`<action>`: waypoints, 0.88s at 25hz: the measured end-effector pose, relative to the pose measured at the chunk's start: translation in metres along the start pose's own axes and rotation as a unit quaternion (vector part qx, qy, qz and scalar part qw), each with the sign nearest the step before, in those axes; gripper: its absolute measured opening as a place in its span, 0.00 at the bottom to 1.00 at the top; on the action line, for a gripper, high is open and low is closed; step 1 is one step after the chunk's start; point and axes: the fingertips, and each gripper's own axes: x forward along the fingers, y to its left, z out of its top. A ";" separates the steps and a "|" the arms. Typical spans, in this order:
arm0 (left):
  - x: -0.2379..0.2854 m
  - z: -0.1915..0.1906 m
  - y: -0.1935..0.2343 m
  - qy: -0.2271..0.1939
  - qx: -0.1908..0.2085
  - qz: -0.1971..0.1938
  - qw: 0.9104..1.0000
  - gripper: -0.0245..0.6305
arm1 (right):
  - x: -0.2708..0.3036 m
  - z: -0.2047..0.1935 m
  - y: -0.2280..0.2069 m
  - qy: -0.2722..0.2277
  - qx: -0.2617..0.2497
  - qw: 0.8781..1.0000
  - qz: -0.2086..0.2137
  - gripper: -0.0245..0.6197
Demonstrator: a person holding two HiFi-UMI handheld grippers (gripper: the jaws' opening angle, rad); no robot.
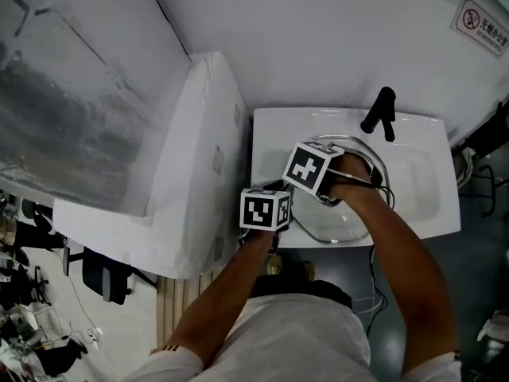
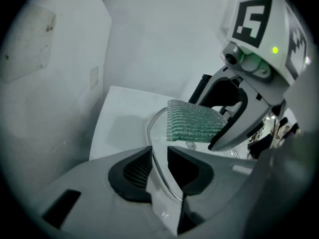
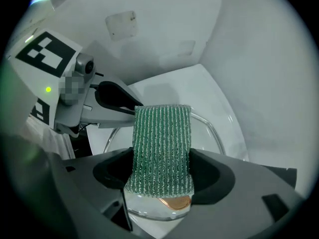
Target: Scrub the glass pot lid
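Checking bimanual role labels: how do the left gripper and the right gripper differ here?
The left gripper is clamped on the rim of the round clear glass pot lid. The right gripper is clamped on a green ribbed scrubbing pad. The left gripper comes in at a slant from the lid's edge, while the right gripper points down at the lid's face. Both are closed on something over the white sink.

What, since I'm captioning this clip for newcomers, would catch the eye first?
The green scrub pad clamped in the right gripper stands out, over the glass pot lid in the white sink. The left gripper grips the lid's rim at the sink's left side.
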 end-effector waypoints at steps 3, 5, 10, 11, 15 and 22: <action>0.000 0.002 -0.001 -0.002 0.001 -0.001 1.000 0.20 | 0.001 0.001 -0.001 -0.020 0.024 0.999 0.006 0.55; 0.000 0.002 -0.001 -0.001 0.002 -0.002 1.000 0.20 | -0.001 -0.002 -0.004 -0.046 0.057 0.997 0.018 0.55; 0.000 0.002 0.000 -0.001 0.002 0.001 1.000 0.20 | -0.009 -0.032 -0.020 -0.100 0.146 0.983 0.049 0.55; 0.000 0.002 0.000 -0.002 0.002 0.001 1.000 0.20 | -0.011 -0.040 -0.024 -0.111 0.163 0.979 0.052 0.55; 0.000 0.003 -0.001 -0.003 0.000 0.003 1.000 0.20 | -0.015 -0.074 -0.035 -0.145 0.230 0.959 0.076 0.55; 0.000 0.002 0.000 -0.002 -0.004 0.008 1.000 0.20 | -0.003 -0.133 -0.044 -0.205 0.351 0.906 0.114 0.55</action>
